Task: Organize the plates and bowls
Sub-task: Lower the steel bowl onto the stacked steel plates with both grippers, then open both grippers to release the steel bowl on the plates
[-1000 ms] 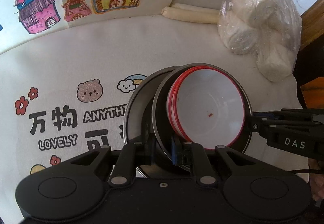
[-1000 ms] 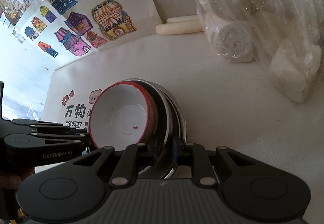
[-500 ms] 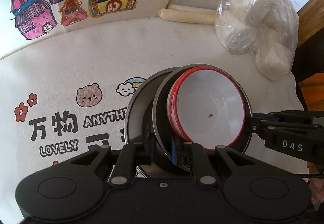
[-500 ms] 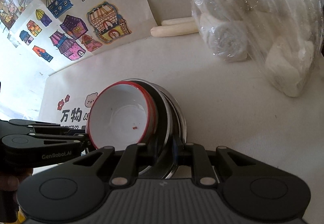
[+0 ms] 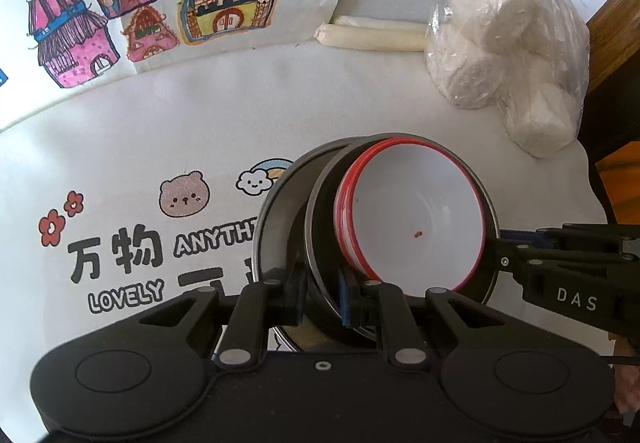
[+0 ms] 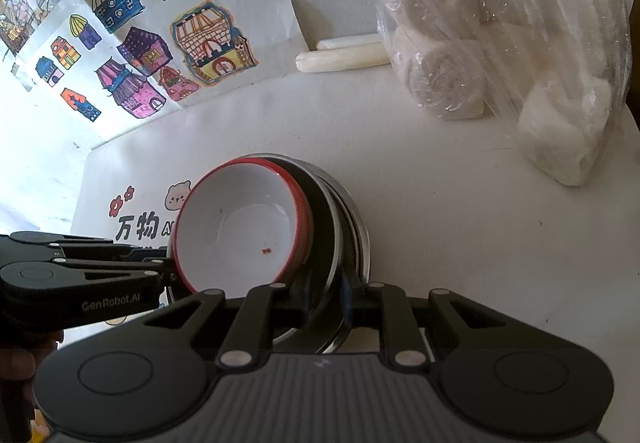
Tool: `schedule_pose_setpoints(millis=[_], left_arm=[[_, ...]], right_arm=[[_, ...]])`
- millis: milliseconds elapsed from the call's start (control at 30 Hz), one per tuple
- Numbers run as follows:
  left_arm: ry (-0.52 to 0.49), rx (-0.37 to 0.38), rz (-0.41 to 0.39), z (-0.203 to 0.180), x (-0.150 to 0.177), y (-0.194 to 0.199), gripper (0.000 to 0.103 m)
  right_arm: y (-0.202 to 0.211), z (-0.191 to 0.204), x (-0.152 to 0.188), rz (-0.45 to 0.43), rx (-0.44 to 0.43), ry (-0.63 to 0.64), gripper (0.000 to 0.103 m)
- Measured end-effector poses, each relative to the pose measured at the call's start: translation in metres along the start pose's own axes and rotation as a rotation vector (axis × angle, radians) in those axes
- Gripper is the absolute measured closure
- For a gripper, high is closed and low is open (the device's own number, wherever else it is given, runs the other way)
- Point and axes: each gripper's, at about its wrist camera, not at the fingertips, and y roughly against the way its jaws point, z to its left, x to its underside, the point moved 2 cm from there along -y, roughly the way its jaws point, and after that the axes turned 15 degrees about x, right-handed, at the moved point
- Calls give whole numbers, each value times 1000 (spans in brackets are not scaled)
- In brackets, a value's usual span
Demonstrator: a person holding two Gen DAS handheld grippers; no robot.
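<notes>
A stack of dishes is held between both grippers above the white cloth. A white bowl with a red rim [image 5: 412, 219] [image 6: 240, 227] nests in a dark metal bowl [image 5: 320, 243] [image 6: 320, 227], which sits in a steel plate [image 5: 276, 219] [image 6: 358, 239]. My left gripper [image 5: 322, 297] is shut on the near rim of the metal bowl. My right gripper [image 6: 326, 301] is shut on the opposite rim of the stack and shows at the right of the left wrist view [image 5: 500, 255]. The left gripper shows at the left of the right wrist view [image 6: 166, 269].
A clear plastic bag of white rolls [image 5: 516, 63] [image 6: 500, 43] lies at the back right. Two pale sticks [image 5: 372, 35] [image 6: 344, 55] lie by the wall. A sheet with drawn houses [image 5: 140, 3] [image 6: 160, 43] leans at the back. The cloth carries printed text [image 5: 120, 255].
The scene has slid slightly in both views; both grippers keep their hold on the stack, which has shifted a little over the cloth.
</notes>
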Motion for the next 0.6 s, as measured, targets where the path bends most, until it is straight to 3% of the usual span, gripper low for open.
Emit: schedule_pose_setpoints(millis=[267, 433, 533, 600], left_arm=[[-20, -46, -11, 0, 1, 5, 68], [-36, -61, -19, -1, 2, 9, 66], [-48, -109, -23, -2, 3, 11, 47], [-52, -119, -43, -2, 4, 16, 43]], right_arm=[[6, 0, 3, -23, 17, -15, 82], [11, -3, 5, -38, 40, -32, 76], [15, -6, 8, -49, 51, -43, 67], [18, -7, 10, -55, 58, -52, 61]])
